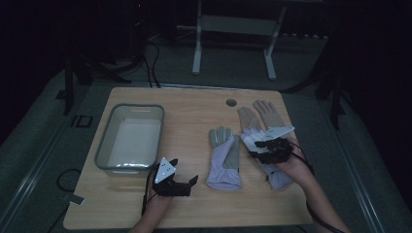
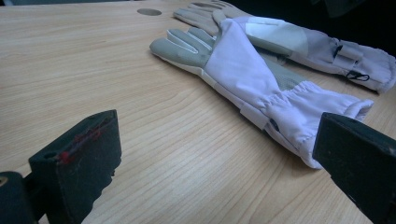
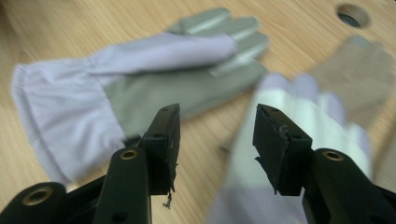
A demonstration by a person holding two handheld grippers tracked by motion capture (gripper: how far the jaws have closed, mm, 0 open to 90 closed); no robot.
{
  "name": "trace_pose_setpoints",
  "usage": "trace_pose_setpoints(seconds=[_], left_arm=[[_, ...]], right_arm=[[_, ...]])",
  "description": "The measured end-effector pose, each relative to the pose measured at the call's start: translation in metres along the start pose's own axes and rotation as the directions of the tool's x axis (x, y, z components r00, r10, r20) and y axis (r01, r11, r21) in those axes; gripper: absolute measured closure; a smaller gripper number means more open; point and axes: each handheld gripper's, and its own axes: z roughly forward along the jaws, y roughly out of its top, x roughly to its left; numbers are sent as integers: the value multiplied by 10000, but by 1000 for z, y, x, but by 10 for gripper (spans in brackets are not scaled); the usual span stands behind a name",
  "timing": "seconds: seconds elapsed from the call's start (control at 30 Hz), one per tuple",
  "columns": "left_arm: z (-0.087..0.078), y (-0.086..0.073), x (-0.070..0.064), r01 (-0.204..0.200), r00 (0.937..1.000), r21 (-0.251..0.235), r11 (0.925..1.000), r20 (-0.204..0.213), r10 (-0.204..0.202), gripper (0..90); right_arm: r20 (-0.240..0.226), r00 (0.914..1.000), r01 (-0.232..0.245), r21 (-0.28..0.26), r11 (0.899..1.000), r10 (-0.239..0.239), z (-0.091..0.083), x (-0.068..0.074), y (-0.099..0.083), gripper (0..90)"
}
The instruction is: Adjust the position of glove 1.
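Two pale lilac work gloves lie on the wooden table. The nearer glove has grey fingers and lies flat, cuff toward me. The farther glove has tan fingers and lies to its right. My right gripper hovers open just above the farther glove's palm, with nothing between its jaws. My left gripper stands wide open on bare wood, left of the nearer glove's cuff and a short way from it.
A grey plastic bin stands empty on the left half of the table. A round cable hole sits near the far edge. Beyond the table stands a white frame on a dark floor.
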Motion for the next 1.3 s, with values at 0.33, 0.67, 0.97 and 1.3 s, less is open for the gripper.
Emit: trace_pose_setpoints(seconds=[0.33,0.67,0.97,1.3], left_arm=[[0,0,0,34,10000,1,10000,-11,-34,14],[0,0,0,15,10000,12,10000,-6,-15,14],[0,0,0,30,10000,15,10000,-11,-30,14],[0,0,0,51,10000,0,10000,-29,-51,14]], right_arm=[[344,9928,-1166,584,9915,1148,-2,-40,-41,487],[293,9895,-1440,1001,9845,1417,15,-50,-63,445],[-253,9754,-2176,530,9746,2191,23,-48,-78,634],[1119,9578,-2688,225,9629,2648,7,-26,-64,765]])
